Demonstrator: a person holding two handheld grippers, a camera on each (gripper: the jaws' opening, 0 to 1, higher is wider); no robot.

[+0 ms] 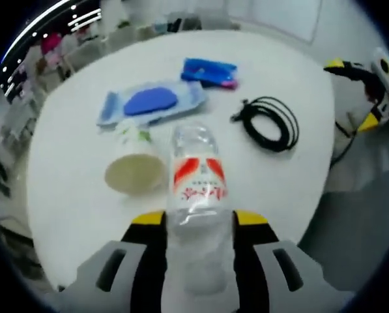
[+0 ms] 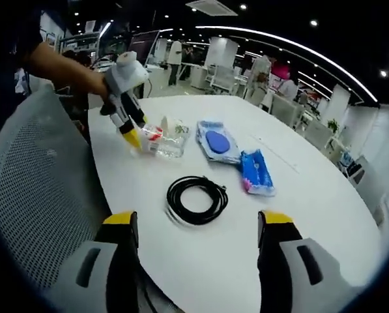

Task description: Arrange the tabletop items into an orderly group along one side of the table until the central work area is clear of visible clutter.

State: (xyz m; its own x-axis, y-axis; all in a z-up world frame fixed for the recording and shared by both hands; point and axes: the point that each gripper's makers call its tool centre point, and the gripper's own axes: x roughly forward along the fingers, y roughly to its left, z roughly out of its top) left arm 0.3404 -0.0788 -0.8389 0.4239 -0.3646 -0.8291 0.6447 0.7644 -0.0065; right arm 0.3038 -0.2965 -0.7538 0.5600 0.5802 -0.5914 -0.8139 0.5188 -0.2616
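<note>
Left gripper view looks across a round white table (image 1: 70, 195). The left gripper (image 1: 199, 225) has its two yellow-tipped jaws closed on a clear plastic bottle (image 1: 197, 182), which lies on its side between them with its red and white label facing up. The bottle looks empty, though its clear wall makes that hard to judge. Just beside the bottle lies a paper cup (image 1: 134, 168), tipped over with its open mouth toward the camera; nothing shows inside it. Beyond the cup sits a pale blue packet (image 1: 152, 103) with a darker blue oval on top. Farther back is a smaller bright blue pack (image 1: 209, 71) with a pink edge. A coiled black cable (image 1: 270, 122) lies apart from these, toward the table's edge. The right gripper (image 1: 376, 85) shows past the table's rim.

Right gripper view shows the right gripper (image 2: 197, 261) with its jaws spread wide, holding nothing, hovering over the near edge of the table (image 2: 324, 208). The cable (image 2: 197, 199) lies just ahead of them. Farther off, a hand holds the left gripper (image 2: 137, 138) against the bottle (image 2: 168, 140), with the cup (image 2: 173, 124) behind it. The packet (image 2: 217, 141) and the blue pack (image 2: 256, 171) lie in a row past the cable. A grey mesh chair (image 2: 31, 195) stands beside the table
</note>
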